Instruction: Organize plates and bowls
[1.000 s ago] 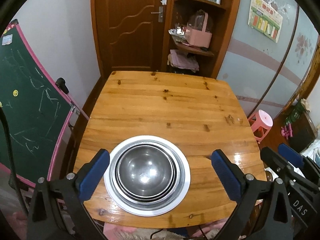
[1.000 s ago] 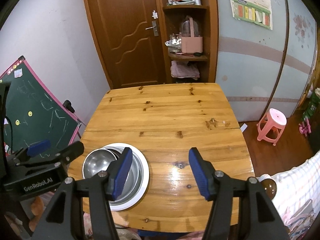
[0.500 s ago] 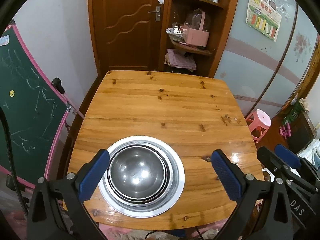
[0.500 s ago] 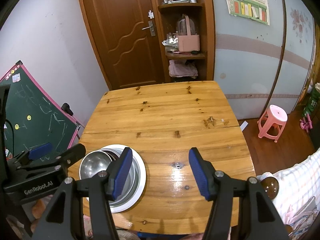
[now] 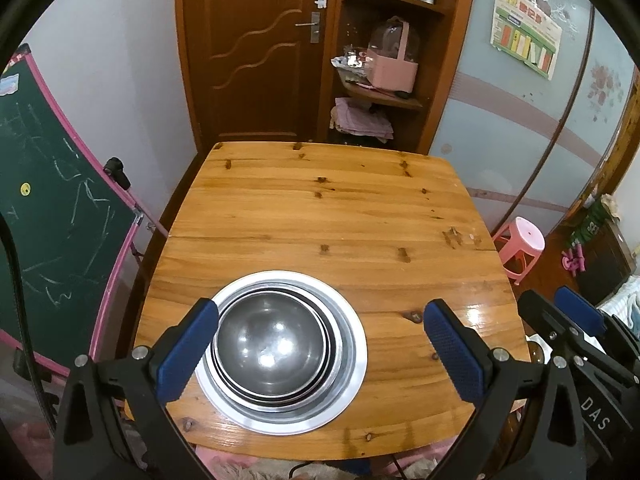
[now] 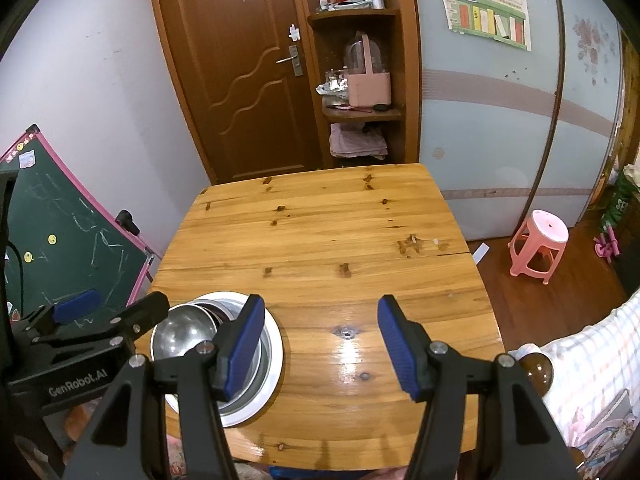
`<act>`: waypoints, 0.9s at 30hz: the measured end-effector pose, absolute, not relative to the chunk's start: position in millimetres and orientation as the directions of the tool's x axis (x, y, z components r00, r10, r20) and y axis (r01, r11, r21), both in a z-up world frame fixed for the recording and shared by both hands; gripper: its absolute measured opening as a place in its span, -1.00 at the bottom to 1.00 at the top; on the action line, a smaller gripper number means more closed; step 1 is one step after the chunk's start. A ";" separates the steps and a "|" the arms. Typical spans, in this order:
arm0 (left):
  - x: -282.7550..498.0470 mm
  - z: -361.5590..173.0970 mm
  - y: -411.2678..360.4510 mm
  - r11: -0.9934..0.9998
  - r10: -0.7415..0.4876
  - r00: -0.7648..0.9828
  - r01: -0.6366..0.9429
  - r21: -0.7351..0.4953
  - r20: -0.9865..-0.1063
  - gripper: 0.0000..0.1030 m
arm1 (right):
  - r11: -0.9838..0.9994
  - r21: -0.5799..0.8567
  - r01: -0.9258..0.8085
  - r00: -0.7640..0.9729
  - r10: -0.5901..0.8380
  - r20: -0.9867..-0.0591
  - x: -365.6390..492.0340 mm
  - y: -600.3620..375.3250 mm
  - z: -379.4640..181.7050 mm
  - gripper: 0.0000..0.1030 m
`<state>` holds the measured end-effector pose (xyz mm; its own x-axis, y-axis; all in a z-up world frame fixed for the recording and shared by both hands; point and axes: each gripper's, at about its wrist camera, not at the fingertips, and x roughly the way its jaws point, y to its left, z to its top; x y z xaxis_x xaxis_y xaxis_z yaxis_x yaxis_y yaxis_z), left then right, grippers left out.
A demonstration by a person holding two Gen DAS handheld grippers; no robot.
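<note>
While both tools hang above the near table edge, the left gripper (image 5: 320, 344) has its blue-padded fingers spread wide and holds nothing, as does the right gripper (image 6: 320, 344). Between the left fingers, below them, nested shiny steel bowls (image 5: 270, 346) sit stacked inside a wide white-rimmed round plate (image 5: 352, 380) on the varnished pine table (image 5: 340, 216). Stacking looks finished, I judge; any next move calls only for lifting clear or nudging the stack inward. Only the left view shows the whole stack; the right view shows the plate (image 6: 276, 356) partly hidden, plus a pink plastic stool (image 6: 540, 240) in full.
</note>
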<state>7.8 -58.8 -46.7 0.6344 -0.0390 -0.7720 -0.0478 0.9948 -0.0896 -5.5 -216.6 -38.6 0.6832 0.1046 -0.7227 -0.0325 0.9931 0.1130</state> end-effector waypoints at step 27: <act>4.6 -39.8 -64.1 0.997 -0.006 0.651 -0.053 -0.054 -0.759 0.98 | 0.997 0.071 -0.021 0.708 0.065 -0.703 -10.9 -214.5 -30.3 0.15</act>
